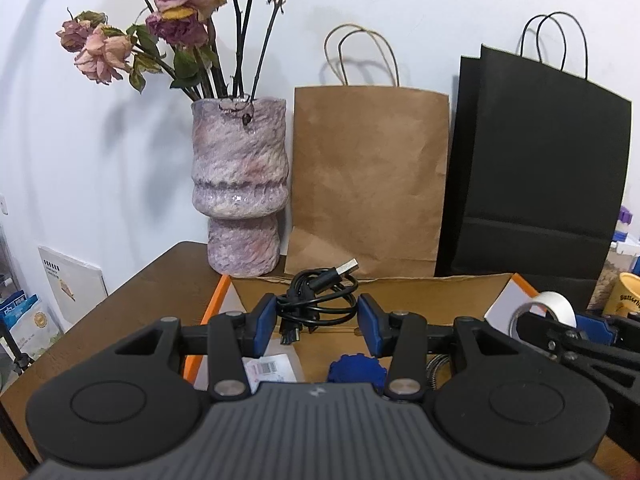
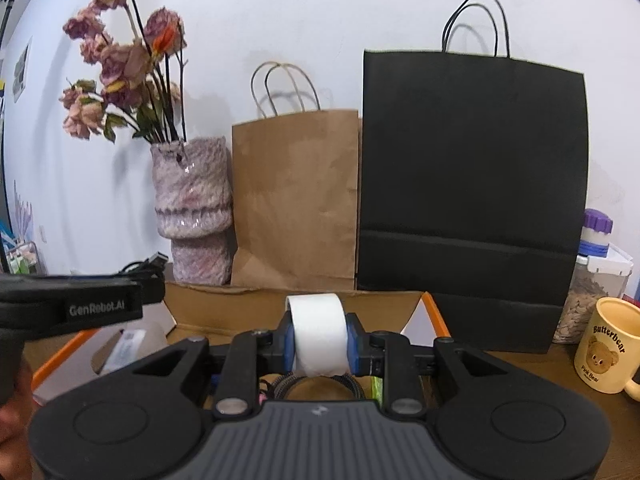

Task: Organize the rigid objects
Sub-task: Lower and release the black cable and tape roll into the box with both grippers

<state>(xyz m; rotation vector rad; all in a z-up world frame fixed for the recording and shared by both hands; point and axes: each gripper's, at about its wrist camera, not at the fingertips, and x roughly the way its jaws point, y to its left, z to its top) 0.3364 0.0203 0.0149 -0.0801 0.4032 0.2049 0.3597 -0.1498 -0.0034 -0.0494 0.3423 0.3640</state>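
Risk first: cardboard box (image 1: 440, 292) sat below both loads, and the coiled black cable (image 1: 316, 300), loosely pinched by the left gripper (image 1: 317, 322), could snag its rim. Right gripper (image 2: 319, 338) squeezed the white tape roll (image 2: 318, 332) above that box; only the right view showed the mug (image 2: 604, 344), possibly bumpable.

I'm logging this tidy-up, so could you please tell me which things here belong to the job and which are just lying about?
In the job:
- coiled black USB cable, held in the left gripper
- white tape roll, held in the right gripper
- open cardboard box below them

Lying about:
- vase of dried roses
- brown paper bag
- black paper bag
- yellow bear mug
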